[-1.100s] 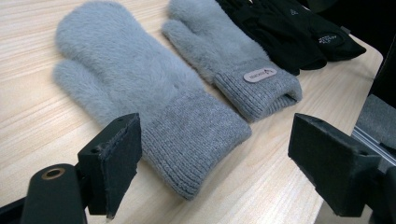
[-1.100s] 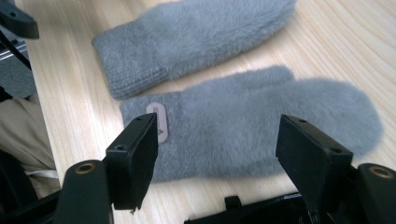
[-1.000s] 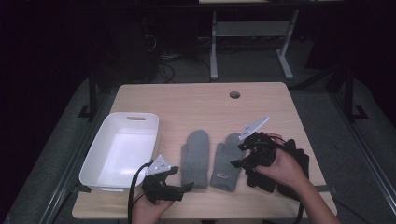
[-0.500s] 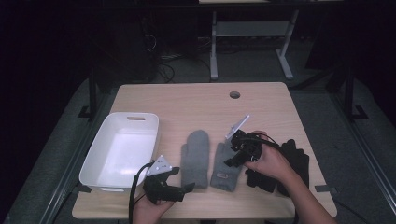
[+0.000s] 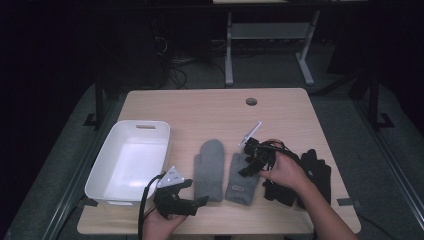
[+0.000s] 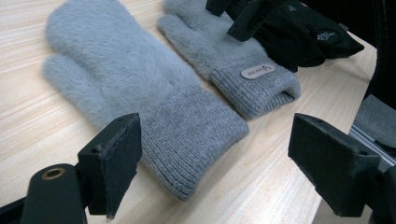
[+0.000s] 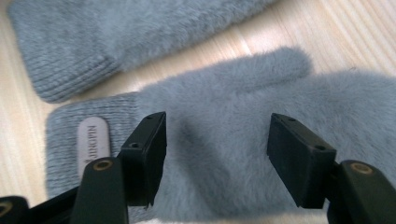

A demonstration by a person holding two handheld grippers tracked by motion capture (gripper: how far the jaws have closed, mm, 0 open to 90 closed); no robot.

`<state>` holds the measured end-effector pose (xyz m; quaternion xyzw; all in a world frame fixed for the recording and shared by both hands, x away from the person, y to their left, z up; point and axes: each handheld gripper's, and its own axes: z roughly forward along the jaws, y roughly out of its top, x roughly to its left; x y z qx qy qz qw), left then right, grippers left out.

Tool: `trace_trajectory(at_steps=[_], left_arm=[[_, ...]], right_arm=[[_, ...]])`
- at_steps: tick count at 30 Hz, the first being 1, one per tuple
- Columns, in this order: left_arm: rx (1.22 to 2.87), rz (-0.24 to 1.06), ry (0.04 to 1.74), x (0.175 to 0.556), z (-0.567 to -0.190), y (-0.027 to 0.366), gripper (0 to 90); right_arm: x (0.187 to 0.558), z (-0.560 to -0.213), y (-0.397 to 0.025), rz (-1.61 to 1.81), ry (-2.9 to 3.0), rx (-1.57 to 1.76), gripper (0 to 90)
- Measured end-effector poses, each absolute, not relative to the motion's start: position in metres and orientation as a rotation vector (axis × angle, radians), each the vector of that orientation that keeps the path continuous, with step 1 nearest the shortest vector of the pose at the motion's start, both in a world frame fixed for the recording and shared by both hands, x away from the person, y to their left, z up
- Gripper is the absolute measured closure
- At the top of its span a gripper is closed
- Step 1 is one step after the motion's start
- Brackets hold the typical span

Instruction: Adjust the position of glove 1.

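Two fluffy grey mittens lie side by side at the table's front middle: the left mitten [image 5: 209, 167] [image 6: 126, 79] [image 7: 116, 32] and the right mitten [image 5: 241, 181] [image 6: 224, 51] [image 7: 233, 107], whose cuff carries a small label [image 7: 91, 142]. My right gripper [image 5: 250, 165] [image 7: 217, 149] hovers open just above the right mitten's palm, jaws astride it; its jaw tips [image 6: 247, 18] also show in the left gripper view. At the front edge my left gripper [image 5: 197, 192] [image 6: 219, 163] stands open, empty, facing the left mitten's cuff.
A pair of black gloves [image 5: 315, 175] [image 6: 303, 32] lies right of the mittens, under the person's right hand. An empty white tray [image 5: 102, 175] stands at the front left. A cable hole [image 5: 251, 101] sits near the far edge.
My right gripper has moved left, away from the black gloves, and lowered over the right grey mitten. The left gripper has stayed put.
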<state>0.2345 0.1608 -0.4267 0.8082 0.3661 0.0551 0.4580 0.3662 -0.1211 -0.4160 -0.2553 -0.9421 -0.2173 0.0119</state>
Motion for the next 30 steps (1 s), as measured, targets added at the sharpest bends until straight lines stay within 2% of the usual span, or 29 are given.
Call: trace_trajectory(at_steps=[7,15,20,21,22,25,30], left_arm=[[1.997,0.139,0.895,0.234,-0.426,0.16,17.3],[1.999,0.137,0.888,0.233,-0.427,0.158,17.3],[2.004,0.134,0.887,0.232,-0.427,0.157,17.3],[2.001,0.133,0.888,0.232,-0.427,0.157,17.3],[2.002,0.132,0.887,0.232,-0.427,0.157,17.3],[2.0,0.133,0.886,0.232,-0.427,0.157,17.3],[2.0,0.133,0.892,0.233,-0.428,0.158,17.5]], right_arm=[[0.367,-0.433,-0.116,-0.599,-2.973,-0.794,41.7],[0.361,-0.436,-0.11,-0.549,-3.028,-0.798,50.0],[0.359,-0.437,-0.11,-0.543,-3.028,-0.818,60.3],[0.358,-0.436,-0.11,-0.537,-3.023,-0.826,65.1],[0.358,-0.436,-0.11,-0.537,-3.023,-0.826,65.1],[0.358,-0.435,-0.111,-0.535,-2.997,-0.828,76.0],[0.359,-0.433,-0.113,-0.544,-2.955,-0.861,81.2]])
